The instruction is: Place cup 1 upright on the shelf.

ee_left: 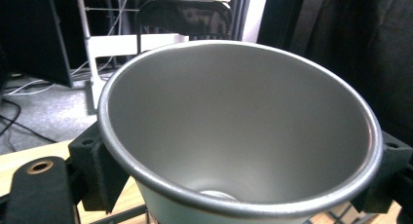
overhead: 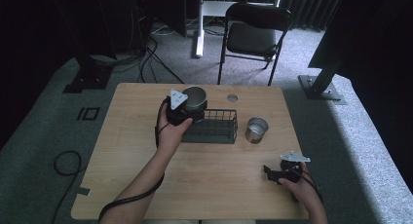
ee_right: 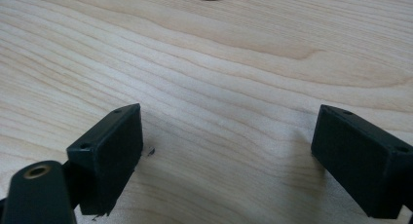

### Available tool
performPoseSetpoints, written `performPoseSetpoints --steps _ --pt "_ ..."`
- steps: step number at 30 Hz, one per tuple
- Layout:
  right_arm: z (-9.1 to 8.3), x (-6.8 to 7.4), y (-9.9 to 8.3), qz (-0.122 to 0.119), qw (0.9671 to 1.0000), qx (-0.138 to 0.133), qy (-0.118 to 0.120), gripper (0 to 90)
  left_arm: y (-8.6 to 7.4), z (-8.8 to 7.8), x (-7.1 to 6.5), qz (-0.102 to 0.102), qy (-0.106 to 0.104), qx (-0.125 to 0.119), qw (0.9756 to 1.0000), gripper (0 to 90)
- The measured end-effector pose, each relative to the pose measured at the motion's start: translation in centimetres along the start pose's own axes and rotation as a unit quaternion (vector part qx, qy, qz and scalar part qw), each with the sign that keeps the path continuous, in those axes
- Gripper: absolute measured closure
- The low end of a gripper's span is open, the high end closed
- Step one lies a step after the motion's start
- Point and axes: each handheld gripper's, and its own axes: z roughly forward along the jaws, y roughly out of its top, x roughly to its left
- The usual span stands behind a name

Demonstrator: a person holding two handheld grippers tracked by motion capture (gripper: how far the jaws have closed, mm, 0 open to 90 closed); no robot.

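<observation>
We are holding the steel cup (overhead: 195, 100) with the left gripper (overhead: 187, 110) above the wire basket (overhead: 214, 127), for placing inside; the right gripper (overhead: 272, 173) is resting open.

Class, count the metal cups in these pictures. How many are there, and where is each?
2. One cup is gripped in the left claw over the wire basket's left end; the other stands on the table right of it.

From the high view I get a dim room: the black surroundings swallow detail, while daylight from the far right washes the carpet pale and lights the table (overhead: 204, 180) evenly. My forearms cast soft shadows toward its near edge. In the left gripper view the steel cup (ee_left: 238, 136) shows a smooth grey sheen and slight softness up close. The right gripper view is bright, with sharp wood grain.
</observation>
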Motion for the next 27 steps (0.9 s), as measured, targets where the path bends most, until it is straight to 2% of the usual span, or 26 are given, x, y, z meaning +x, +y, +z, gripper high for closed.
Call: performPoseSetpoints --steps 6,11,20,27 --pt "0.0 0.0 0.0 0.0 1.0 0.0 0.0 11.2 -1.0 0.3 0.9 -0.004 0.017 0.001 0.9998 14.4" --pt "0.0 0.0 0.0 0.0 1.0 0.0 0.0 11.3 -1.4 0.5 1.1 -0.005 0.017 0.005 0.9998 14.4" --pt "0.0 0.0 0.0 0.0 1.0 0.0 0.0 11.2 -3.2 1.0 2.2 -0.009 0.026 0.014 0.9995 14.4" --pt "0.0 0.0 0.0 0.0 1.0 0.0 0.0 11.2 -4.3 1.4 2.5 -0.01 0.024 0.023 0.9994 14.4"
